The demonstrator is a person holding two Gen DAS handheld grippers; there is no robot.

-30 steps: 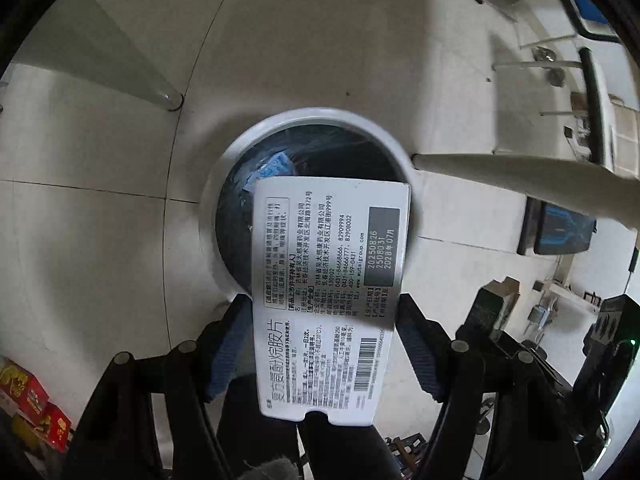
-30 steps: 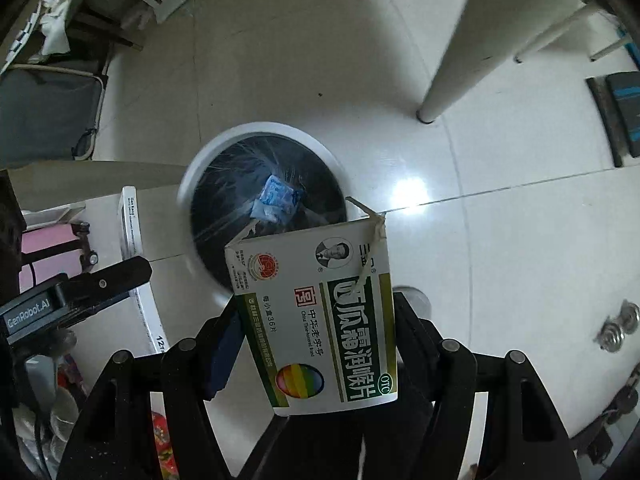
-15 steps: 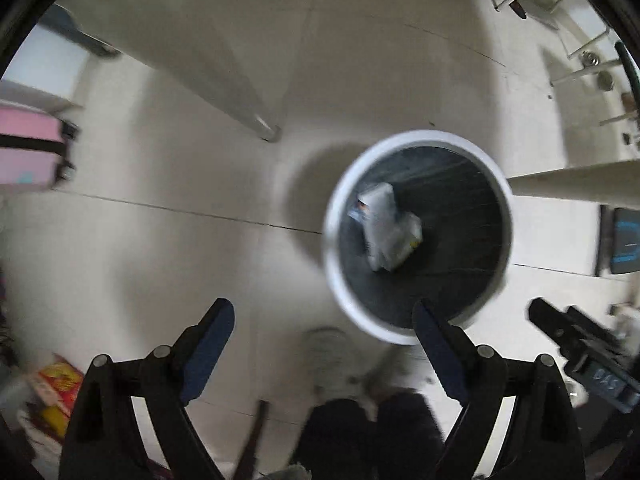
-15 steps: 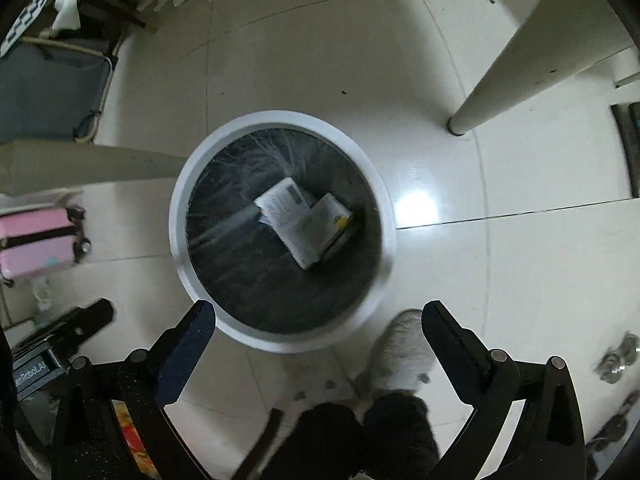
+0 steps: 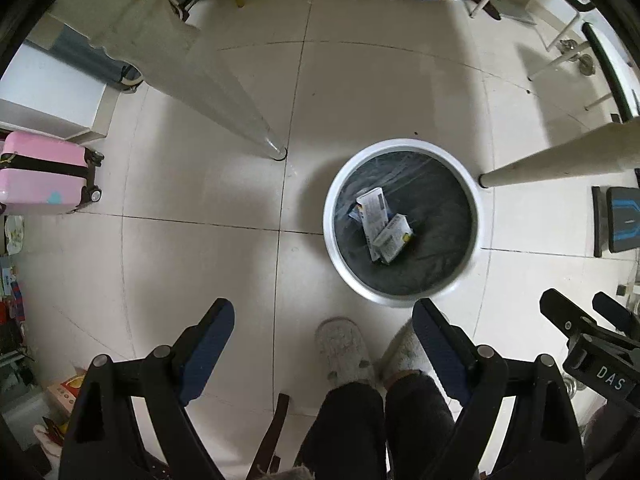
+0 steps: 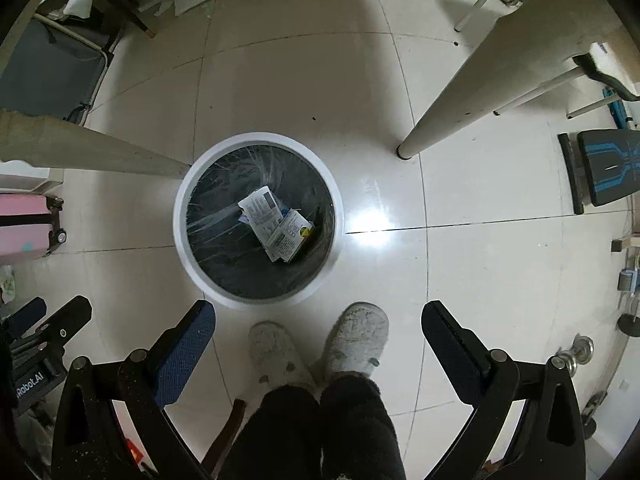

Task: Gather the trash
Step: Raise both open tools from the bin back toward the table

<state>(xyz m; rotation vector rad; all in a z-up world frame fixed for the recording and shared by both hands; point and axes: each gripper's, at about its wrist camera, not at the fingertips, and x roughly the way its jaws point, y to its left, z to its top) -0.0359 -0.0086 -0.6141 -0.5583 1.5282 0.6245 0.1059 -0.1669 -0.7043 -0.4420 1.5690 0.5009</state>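
Observation:
A round white trash bin (image 5: 400,297) with a black liner stands on the tiled floor; it also shows in the right wrist view (image 6: 256,298). Two medicine boxes (image 5: 382,226) lie inside it, one across the other, also seen from the right wrist (image 6: 278,227). My left gripper (image 5: 322,316) is open and empty, high above the floor, left of the bin. My right gripper (image 6: 318,318) is open and empty, high above the floor near the bin's front rim.
The person's feet in grey slippers (image 6: 316,346) stand just in front of the bin. Table legs (image 5: 224,108) (image 6: 460,108) flank the bin. A pink suitcase (image 5: 44,178) is at the left, a black-and-blue bench (image 6: 604,166) at the right.
Both grippers opened and let their medicine boxes fall into the bin. Both grippers have since risen well above the bin, and the left one has moved to the left.

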